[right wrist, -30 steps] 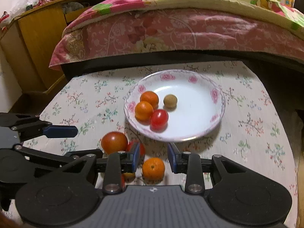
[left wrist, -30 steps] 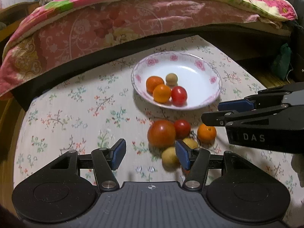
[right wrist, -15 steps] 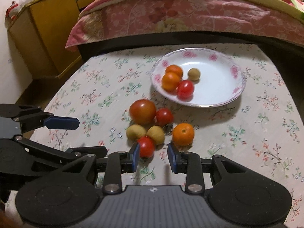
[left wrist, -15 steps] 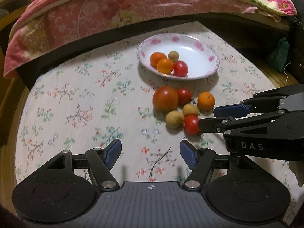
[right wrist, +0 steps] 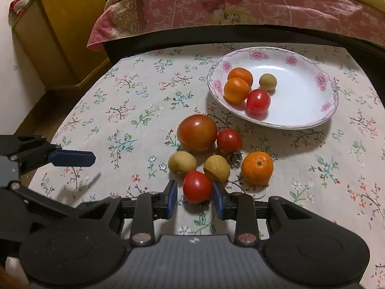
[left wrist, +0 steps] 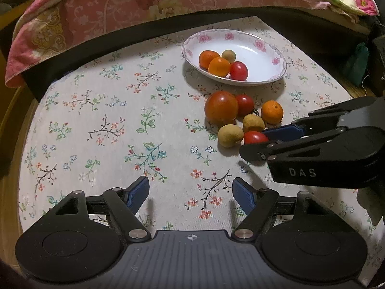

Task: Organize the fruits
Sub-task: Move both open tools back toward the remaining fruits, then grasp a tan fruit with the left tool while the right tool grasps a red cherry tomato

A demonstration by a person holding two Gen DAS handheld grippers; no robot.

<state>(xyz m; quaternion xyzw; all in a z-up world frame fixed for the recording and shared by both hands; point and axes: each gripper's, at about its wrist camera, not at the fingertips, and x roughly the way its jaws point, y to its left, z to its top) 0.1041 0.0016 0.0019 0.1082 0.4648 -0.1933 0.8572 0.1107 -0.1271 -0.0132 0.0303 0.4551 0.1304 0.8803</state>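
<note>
A flowered white plate (right wrist: 300, 96) (left wrist: 264, 48) holds two oranges, a red tomato and a small tan fruit. In front of it on the cloth lie a large tomato (right wrist: 196, 132), a small tomato (right wrist: 229, 141), an orange (right wrist: 257, 167) and two yellowish fruits (right wrist: 182, 163). Nearest is a red tomato (right wrist: 197, 186) (left wrist: 255, 137). My right gripper (right wrist: 195, 198) (left wrist: 255, 142) has its narrow-set tips on either side of this tomato, and I see no squeeze. My left gripper (left wrist: 191, 192) hangs over bare cloth to the left, jaws opening, nothing between them.
A bed with a pink quilt (right wrist: 240, 2) runs along the table's far edge. A wooden cabinet (right wrist: 60, 24) stands at the back left. A green bag (left wrist: 356, 60) sits past the table's right side. The flowered cloth (left wrist: 108, 120) covers the table.
Both grippers have drawn back from the plate and sunk toward the cloth. The left jaws have widened. The right tips now straddle the nearest red tomato, which was ahead of them before.
</note>
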